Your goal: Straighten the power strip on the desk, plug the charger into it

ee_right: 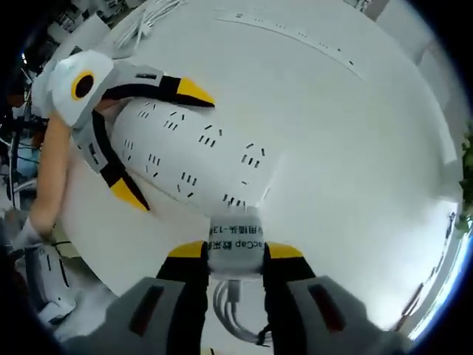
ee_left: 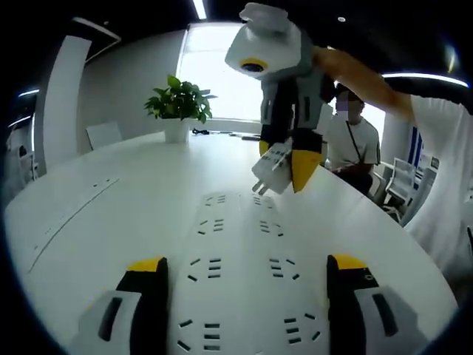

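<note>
A wide white power strip (ee_left: 240, 259) with several rows of sockets lies flat on the white table (ee_left: 96, 185). My left gripper (ee_left: 247, 265) straddles its near end, one yellow-tipped jaw against each long side, shut on it. The right gripper view shows the same hold, with the left gripper (ee_right: 161, 142) across the strip (ee_right: 192, 159). My right gripper (ee_left: 284, 159) hangs above the strip's far end, shut on a white charger (ee_left: 270, 166) whose prongs point down. Close up, the labelled charger (ee_right: 235, 245) sits in the right gripper (ee_right: 235, 251) just off the strip's end, its white cable (ee_right: 230, 303) trailing back.
A potted plant (ee_left: 177, 103) stands at the table's far side, and a person (ee_left: 355, 140) sits beyond the far right edge beside chairs (ee_left: 399, 181). Thin lid seams (ee_left: 74, 207) cross the table on the left. Loose white cables (ee_right: 144, 21) lie near one table edge.
</note>
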The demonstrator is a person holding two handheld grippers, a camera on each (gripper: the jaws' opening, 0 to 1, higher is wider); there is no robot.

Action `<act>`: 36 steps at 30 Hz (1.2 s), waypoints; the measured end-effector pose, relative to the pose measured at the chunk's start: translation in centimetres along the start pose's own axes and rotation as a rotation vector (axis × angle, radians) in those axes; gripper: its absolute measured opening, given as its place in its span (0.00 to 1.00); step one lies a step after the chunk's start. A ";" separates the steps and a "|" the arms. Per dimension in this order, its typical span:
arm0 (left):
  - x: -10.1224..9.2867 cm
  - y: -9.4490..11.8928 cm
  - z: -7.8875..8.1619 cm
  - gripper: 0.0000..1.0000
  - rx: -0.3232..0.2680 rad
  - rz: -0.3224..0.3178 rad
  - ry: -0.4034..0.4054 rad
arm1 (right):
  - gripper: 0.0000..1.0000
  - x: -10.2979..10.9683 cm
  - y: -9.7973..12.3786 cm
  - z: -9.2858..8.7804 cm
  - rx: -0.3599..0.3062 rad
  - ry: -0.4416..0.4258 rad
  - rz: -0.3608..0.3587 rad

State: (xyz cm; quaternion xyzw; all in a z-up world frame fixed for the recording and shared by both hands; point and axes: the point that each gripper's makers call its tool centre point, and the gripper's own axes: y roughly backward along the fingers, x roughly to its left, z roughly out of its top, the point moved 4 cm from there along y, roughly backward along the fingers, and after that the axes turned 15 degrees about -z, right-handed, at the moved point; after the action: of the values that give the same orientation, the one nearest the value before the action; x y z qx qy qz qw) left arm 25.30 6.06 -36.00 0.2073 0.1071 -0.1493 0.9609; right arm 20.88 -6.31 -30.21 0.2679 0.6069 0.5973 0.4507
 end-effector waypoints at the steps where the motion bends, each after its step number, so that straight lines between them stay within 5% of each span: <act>1: 0.0 0.0 0.0 0.90 -0.003 -0.002 0.001 | 0.28 0.1 0.2 -0.4 -0.007 -0.007 -0.003; 6: 0.0 0.0 0.1 0.90 -0.021 -0.008 0.009 | 0.28 0.5 -0.1 -1.2 -0.225 0.081 -0.099; 9: 0.1 0.0 0.1 0.90 -0.025 -0.011 0.010 | 0.28 0.7 0.2 -1.5 -0.416 0.090 -0.176; 16: 0.2 0.1 0.2 0.89 -0.043 -0.015 0.019 | 0.28 1.7 1.0 -2.7 -0.642 0.020 -0.179; 19: 0.4 0.1 1.6 0.72 -0.083 0.004 -0.051 | 0.28 1.4 1.5 -2.7 -0.748 0.013 -0.207; 22: 0.5 0.5 2.8 0.52 -0.125 0.061 -0.179 | 0.28 1.4 1.8 -2.9 -0.799 -0.043 -0.160; 27: 0.7 -0.1 1.8 0.65 -0.111 0.046 -0.144 | 0.28 0.2 1.9 -2.9 -0.882 -0.080 -0.221; 31: 0.5 -0.4 2.6 0.65 -0.126 0.057 -0.180 | 0.28 0.9 2.7 -2.7 -0.984 -0.076 -0.124; 36: -1.4 0.2 7.3 0.55 -0.354 -0.013 -0.198 | 0.28 2.2 3.1 -2.8 -1.006 0.010 -0.127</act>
State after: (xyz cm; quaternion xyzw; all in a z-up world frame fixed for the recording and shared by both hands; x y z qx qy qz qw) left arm 25.09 3.47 -29.00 0.0186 0.0378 -0.1539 0.9872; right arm 16.84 -5.32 -28.05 -0.0225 0.2614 0.7882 0.5567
